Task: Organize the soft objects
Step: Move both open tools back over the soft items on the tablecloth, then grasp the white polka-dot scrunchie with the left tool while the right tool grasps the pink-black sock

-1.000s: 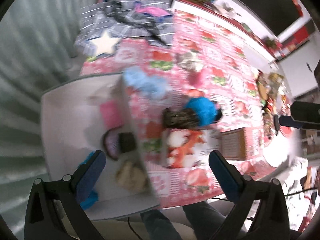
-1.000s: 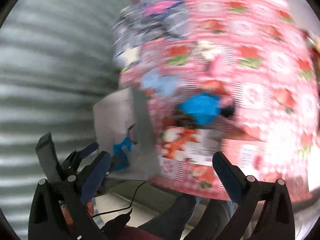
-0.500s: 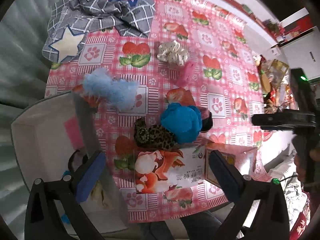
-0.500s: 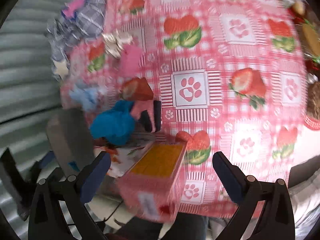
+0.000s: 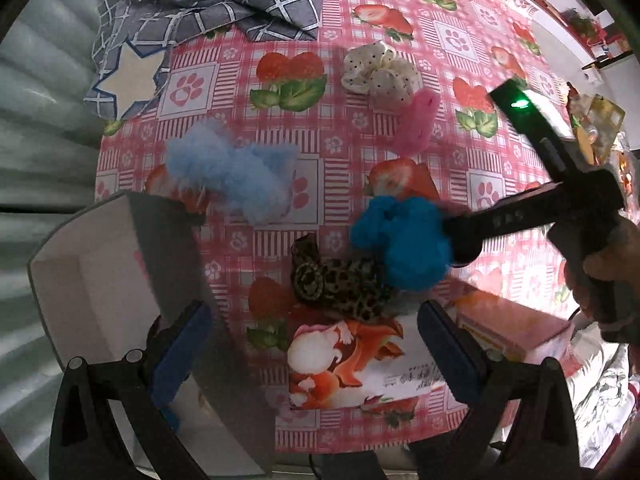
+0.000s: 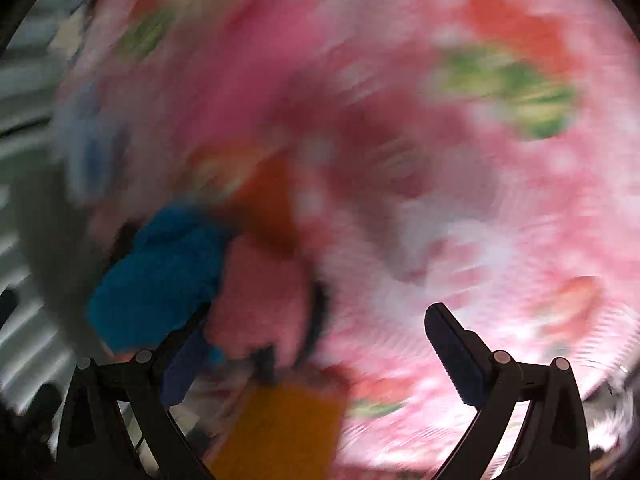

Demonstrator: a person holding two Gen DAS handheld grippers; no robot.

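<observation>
Two grippers show in these views, and both have their jaws wide apart with nothing held between them. The left gripper [image 5: 316, 344] hangs over the near edge of the table [image 5: 452, 40], which wears a pink cloth with strawberries and paw prints. The right gripper [image 6: 316, 344] is low beside the blue puff [image 5: 404, 240], and its view is very blurred. In the left view its black body reaches in from the right, and its tip is right next to the blue puff, but the pictures do not show if it touches. A hand [image 5: 608, 276] holds its handle at the right.

The blue puff is the landmark. A spotted brown scrunchie [image 5: 340, 284] lies just below and left of it, touching it. A pale blue fluffy thing [image 5: 236, 176] lies well to its left. A pink fluffy thing [image 5: 418, 124] lies above it, and a white dotted scrunchie [image 5: 378, 74] sits a bit higher. A grey checked cloth [image 5: 208, 4] with a star is far above and left. A white box [image 5: 92, 280] stands far left at the table edge. A printed box [image 5: 352, 368] lies below the puff, with a pink box [image 5: 516, 328] to its right.

In the right view the blue puff [image 6: 160, 276] sits left of a soft pink thing [image 6: 256, 300].
</observation>
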